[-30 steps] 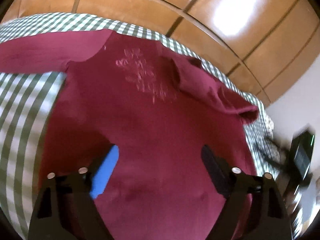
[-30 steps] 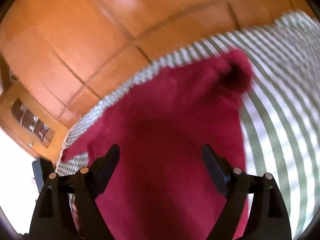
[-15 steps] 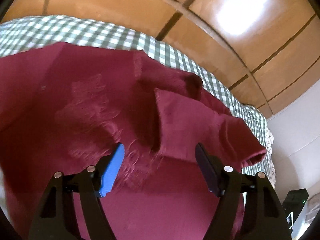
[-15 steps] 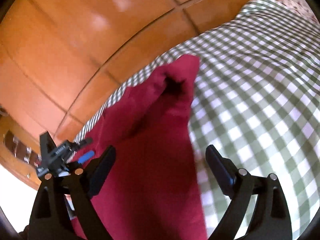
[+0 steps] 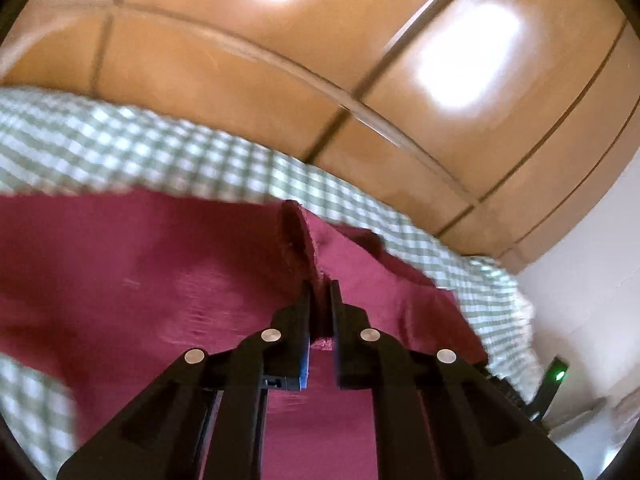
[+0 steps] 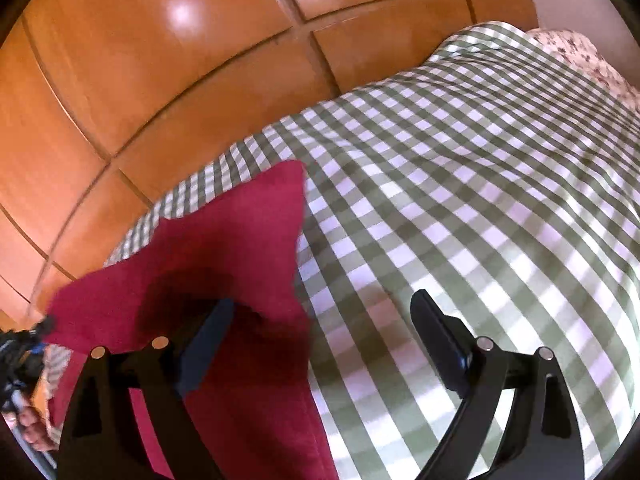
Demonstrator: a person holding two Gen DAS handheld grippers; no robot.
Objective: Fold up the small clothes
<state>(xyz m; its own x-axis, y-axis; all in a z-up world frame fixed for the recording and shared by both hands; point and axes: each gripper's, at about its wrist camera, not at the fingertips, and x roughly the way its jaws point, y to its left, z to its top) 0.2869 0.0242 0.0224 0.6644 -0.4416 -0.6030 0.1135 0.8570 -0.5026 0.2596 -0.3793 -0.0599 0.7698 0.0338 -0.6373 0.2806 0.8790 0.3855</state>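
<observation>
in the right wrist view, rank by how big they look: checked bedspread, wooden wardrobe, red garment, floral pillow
1. checked bedspread and wooden wardrobe: both fill large areas, too close to rank
2. red garment
3. floral pillow, farthest off, so apparent size only

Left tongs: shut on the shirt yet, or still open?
Shut on it. The left tongs pinch a raised ridge of the maroon shirt, fabric squeezed between both fingers.

- We see a maroon shirt lying spread on the green-and-white checked bed cover, reaching close to the cover's far edge.
- One fold of its cloth stands up in a raised ridge, pinched.
- Its sleeve lies flat, pointing toward the far edge.
</observation>
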